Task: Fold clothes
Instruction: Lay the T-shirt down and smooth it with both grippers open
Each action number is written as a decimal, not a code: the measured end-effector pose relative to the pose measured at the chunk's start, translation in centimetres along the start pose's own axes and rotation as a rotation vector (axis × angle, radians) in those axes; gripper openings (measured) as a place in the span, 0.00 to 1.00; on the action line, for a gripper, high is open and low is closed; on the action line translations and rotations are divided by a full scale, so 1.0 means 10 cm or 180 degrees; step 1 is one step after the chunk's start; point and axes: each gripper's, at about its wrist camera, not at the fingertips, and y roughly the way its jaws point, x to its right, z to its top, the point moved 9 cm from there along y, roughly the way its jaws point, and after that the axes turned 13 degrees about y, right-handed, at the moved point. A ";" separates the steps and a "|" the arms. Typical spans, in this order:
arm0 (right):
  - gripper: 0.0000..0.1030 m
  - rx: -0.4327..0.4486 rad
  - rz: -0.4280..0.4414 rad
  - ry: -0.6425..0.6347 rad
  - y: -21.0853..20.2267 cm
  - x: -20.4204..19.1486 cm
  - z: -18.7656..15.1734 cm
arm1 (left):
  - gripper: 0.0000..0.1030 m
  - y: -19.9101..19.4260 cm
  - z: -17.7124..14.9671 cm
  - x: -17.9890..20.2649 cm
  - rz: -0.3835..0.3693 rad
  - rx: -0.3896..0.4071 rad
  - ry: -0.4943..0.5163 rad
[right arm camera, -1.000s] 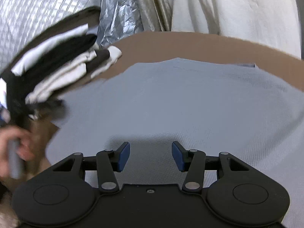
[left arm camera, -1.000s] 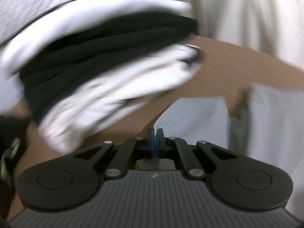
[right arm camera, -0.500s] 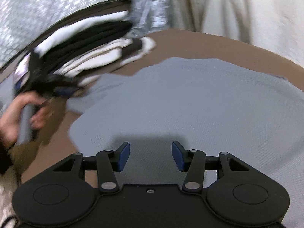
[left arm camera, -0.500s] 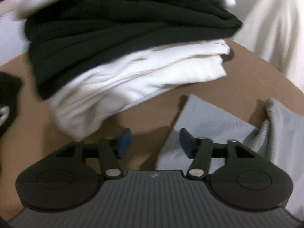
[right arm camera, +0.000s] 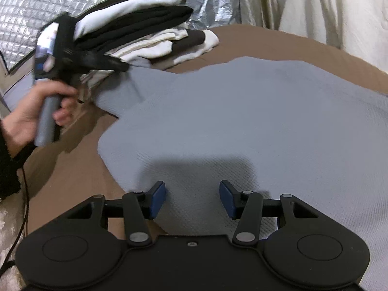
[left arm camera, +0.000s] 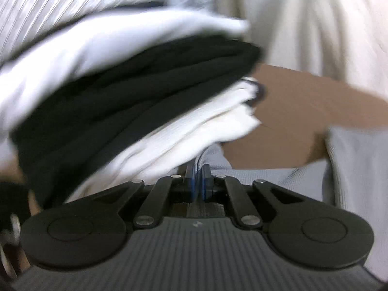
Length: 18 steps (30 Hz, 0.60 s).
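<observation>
A domestic room is suggested, most likely a bedroom or living space used for laundry. A soft brown surface (right arm camera: 278, 41), like a bedspread or sofa cover, is spread beneath a flat grey garment (right arm camera: 242, 111). A stack of folded black and white clothes (right arm camera: 145, 31) is set at its far edge. Pale curtain-like drapery (right arm camera: 322, 7) is hung behind, and a quilted silver sheet with dark edging (right arm camera: 48, 7) is laid beside the stack. No workbench, shelving or machinery is shown, only textiles and soft furnishings.

brown tabletop (right arm camera: 278, 41); quilted silver sheet (right arm camera: 48, 2), cream curtain (right arm camera: 327, 7) behind.
</observation>
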 end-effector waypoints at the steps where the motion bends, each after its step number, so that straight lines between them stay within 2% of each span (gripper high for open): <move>1: 0.55 0.0001 0.0004 -0.0006 0.01 0.00 -0.01 | 0.05 0.08 -0.09 -0.02 -0.0017 -0.0141 -0.0066; 4: 0.57 -0.0020 -0.0003 -0.0040 0.05 -0.01 -0.01 | 0.05 0.33 -0.33 0.02 -0.0095 -0.0483 -0.0099; 5: 0.57 -0.0024 -0.0007 -0.0053 0.06 -0.01 -0.01 | 0.05 0.37 -0.33 0.02 -0.0106 -0.0488 -0.0121; 7: 0.57 -0.0027 -0.0015 -0.0084 0.05 -0.03 -0.01 | 0.05 0.34 -0.25 0.01 -0.0128 -0.0430 -0.0194; 10: 0.57 -0.0025 0.0003 -0.0090 0.03 -0.02 -0.01 | 0.05 0.10 -0.05 0.02 -0.0119 -0.0160 -0.0134; 12: 0.57 -0.0038 0.0013 -0.0075 0.04 -0.01 -0.01 | 0.05 -0.08 0.04 -0.01 0.0054 -0.0046 -0.0027; 14: 0.58 -0.0042 0.0013 -0.0079 0.05 -0.01 -0.01 | 0.05 -0.13 0.00 -0.09 0.0245 -0.0158 -0.0142; 16: 0.58 -0.0046 0.0007 -0.0098 0.07 -0.01 -0.02 | 0.05 -0.19 -0.22 -0.21 0.0307 -0.0438 -0.0483; 17: 0.59 -0.0052 0.0003 -0.0101 0.07 -0.01 -0.02 | 0.04 -0.19 -0.30 -0.21 0.0325 -0.0514 -0.0555; 18: 0.59 -0.0058 -0.0002 -0.0104 0.07 -0.01 -0.02 | 0.04 -0.14 -0.35 -0.19 0.0342 -0.0571 -0.0479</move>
